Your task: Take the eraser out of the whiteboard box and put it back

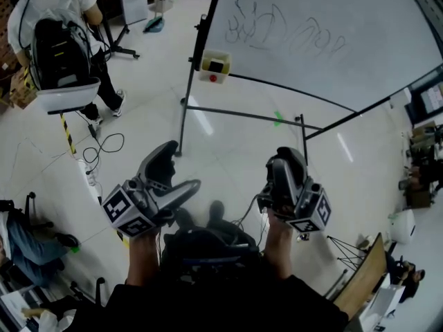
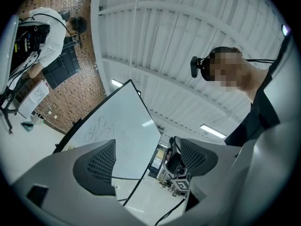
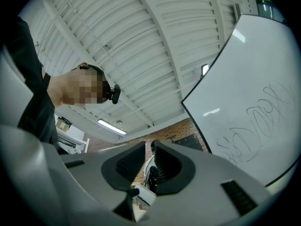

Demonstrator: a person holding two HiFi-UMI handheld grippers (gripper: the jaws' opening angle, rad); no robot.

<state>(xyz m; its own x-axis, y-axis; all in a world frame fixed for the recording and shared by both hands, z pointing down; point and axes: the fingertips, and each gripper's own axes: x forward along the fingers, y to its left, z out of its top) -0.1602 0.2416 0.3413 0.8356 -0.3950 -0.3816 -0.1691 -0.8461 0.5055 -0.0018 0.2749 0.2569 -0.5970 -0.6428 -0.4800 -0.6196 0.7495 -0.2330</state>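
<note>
The whiteboard (image 1: 325, 33) leans on its black stand ahead of me, with scribbles on it. A small cream box (image 1: 216, 65) hangs at the board's lower left corner, and a dark block shows in its front; I cannot tell whether that is the eraser. My left gripper (image 1: 181, 169) is held low over the floor, well short of the box, jaws wide open with nothing between them (image 2: 148, 160). My right gripper (image 1: 286, 160) is beside it, also away from the board, with only a narrow empty gap between its pads (image 3: 149, 162). Both point upward towards the whiteboard (image 2: 122, 135) (image 3: 263, 102).
A person in a white shirt (image 1: 55, 9) stands at the far left by a white chair (image 1: 67, 94). Cables (image 1: 104, 147) lie on the floor left of the stand's crossbar (image 1: 242, 115). A wooden panel (image 1: 363, 279) stands at the lower right.
</note>
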